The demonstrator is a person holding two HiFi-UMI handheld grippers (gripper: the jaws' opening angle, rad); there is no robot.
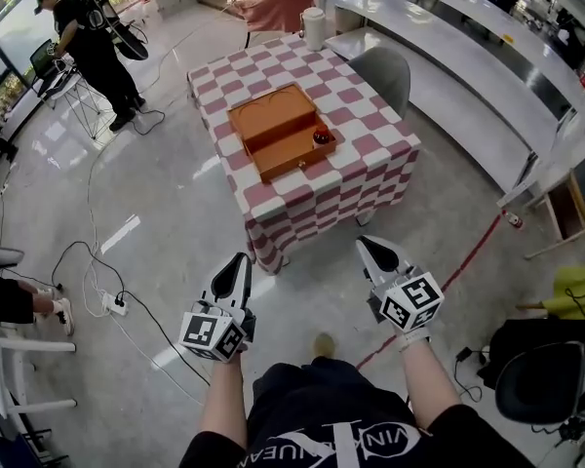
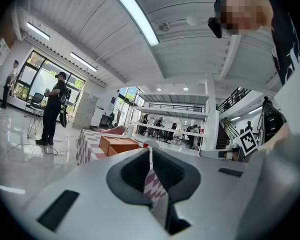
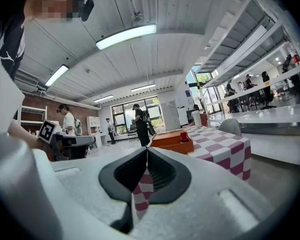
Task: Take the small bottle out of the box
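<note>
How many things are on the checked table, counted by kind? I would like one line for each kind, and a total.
Orange box: 1
Small red bottle, inside the box: 1
White cup: 1
Total on the checked table: 3

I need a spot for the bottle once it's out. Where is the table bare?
The checkered table is bare right of the orange box, toward the grey chair, and along the near edge. Left of the box the strip is narrower. A white cup crowds the far corner.
</note>
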